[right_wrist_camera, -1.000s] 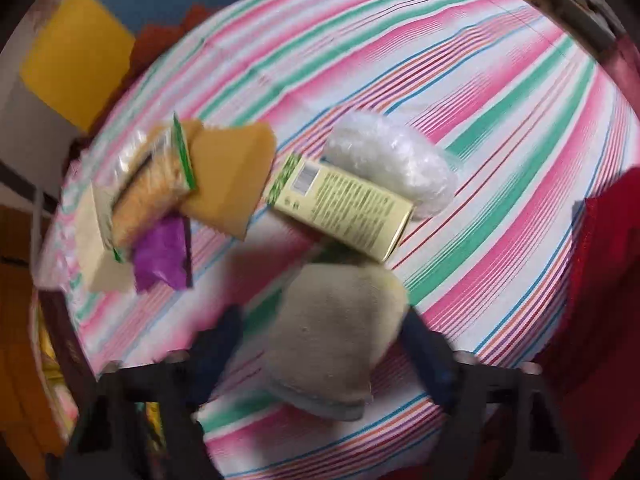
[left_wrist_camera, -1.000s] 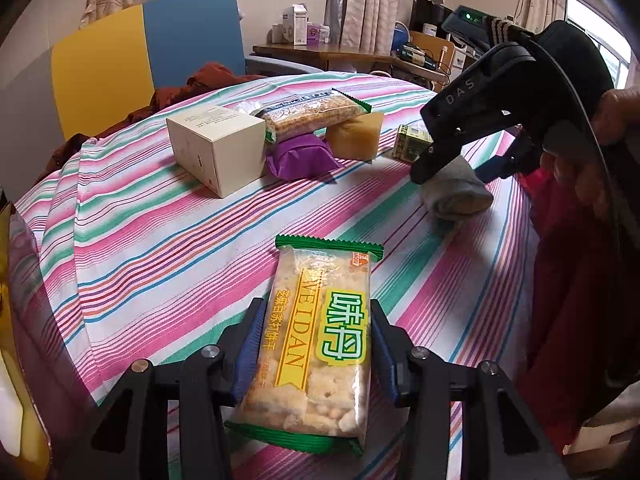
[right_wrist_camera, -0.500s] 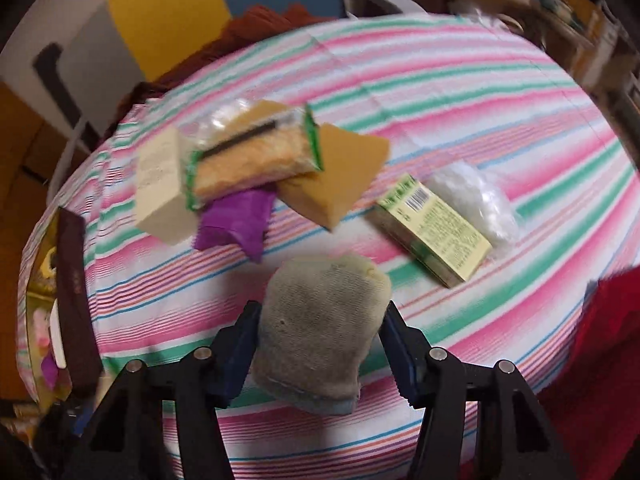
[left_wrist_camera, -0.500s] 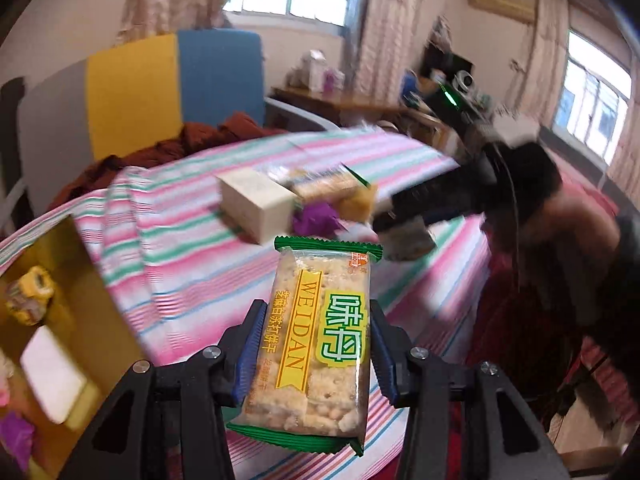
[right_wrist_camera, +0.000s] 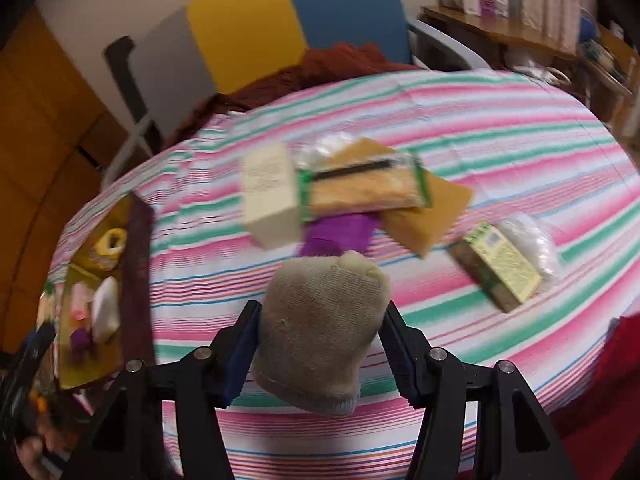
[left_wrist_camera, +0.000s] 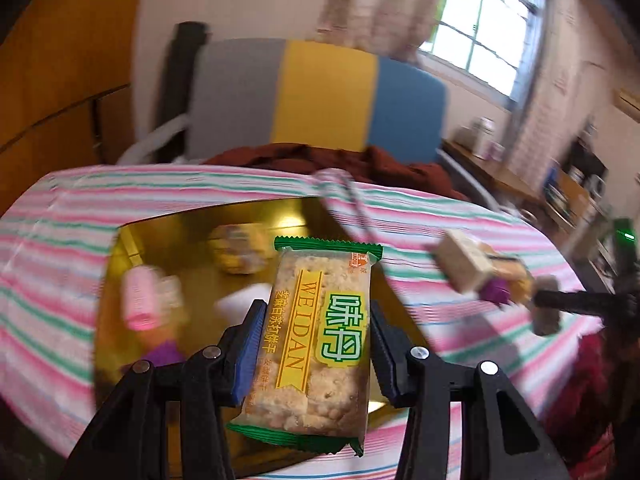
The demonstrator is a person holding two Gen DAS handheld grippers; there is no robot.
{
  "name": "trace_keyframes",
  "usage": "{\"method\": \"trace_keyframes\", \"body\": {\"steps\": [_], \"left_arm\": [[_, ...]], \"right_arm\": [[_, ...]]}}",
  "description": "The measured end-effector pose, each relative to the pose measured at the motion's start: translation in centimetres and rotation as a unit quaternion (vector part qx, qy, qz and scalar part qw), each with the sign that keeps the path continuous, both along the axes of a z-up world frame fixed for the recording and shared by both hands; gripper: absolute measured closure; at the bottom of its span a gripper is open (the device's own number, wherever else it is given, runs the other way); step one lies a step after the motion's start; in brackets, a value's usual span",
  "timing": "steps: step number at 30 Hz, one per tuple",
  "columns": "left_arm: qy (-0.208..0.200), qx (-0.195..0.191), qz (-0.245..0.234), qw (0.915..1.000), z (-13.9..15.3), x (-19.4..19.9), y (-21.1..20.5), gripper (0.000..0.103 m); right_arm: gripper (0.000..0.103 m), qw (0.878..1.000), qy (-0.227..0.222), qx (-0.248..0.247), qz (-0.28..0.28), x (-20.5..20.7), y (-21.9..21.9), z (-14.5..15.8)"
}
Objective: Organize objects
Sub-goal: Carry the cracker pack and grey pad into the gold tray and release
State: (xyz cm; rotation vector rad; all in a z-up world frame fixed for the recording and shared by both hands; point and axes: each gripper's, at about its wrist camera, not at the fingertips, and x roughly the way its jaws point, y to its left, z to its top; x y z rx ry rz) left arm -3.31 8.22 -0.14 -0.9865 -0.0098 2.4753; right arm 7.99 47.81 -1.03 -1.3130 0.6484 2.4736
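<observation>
My left gripper [left_wrist_camera: 316,344] is shut on a green-edged Weidan cracker packet [left_wrist_camera: 320,340] and holds it above a gold-lined box [left_wrist_camera: 168,240] on the striped table. My right gripper [right_wrist_camera: 320,336] is shut on a beige rolled sock [right_wrist_camera: 320,320], held above the tablecloth. The gold box also shows at the left of the right wrist view [right_wrist_camera: 80,272]. The right gripper with the sock shows far right in the left wrist view [left_wrist_camera: 548,312].
The box holds a pink item [left_wrist_camera: 140,300], a yellow round item [left_wrist_camera: 236,252] and a white one. On the table lie a cream box [right_wrist_camera: 272,196], a second cracker packet [right_wrist_camera: 360,188], a purple item [right_wrist_camera: 336,232], an orange block [right_wrist_camera: 428,212], a green box [right_wrist_camera: 500,268] and a clear bag [right_wrist_camera: 528,240]. A chair [right_wrist_camera: 248,32] stands behind.
My left gripper has lifted the cracker packet off the table and swung left over the gold box. My right gripper has raised the sock off the table and pulled back.
</observation>
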Motion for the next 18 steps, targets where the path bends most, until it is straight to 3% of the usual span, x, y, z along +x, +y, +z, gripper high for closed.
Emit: {"method": "trace_keyframes", "body": {"steps": [6, 12, 18], "left_arm": [[-0.023, 0.008, 0.050, 0.9984, -1.2, -1.0, -3.9, 0.054], [-0.032, 0.007, 0.083, 0.9960, -2.2, -0.9, -6.3, 0.054], [-0.043, 0.006, 0.085, 0.9955, -3.0, -0.5, -7.2, 0.053]], "right_arm": [[0.043, 0.996, 0.045, 0.006, 0.073, -1.8, -6.4, 2.9], [0.043, 0.985, 0.079, -0.002, 0.156, -4.5, -14.2, 4.8], [0.043, 0.973, 0.075, -0.001, 0.219, -7.6, -20.3, 4.2]]}}
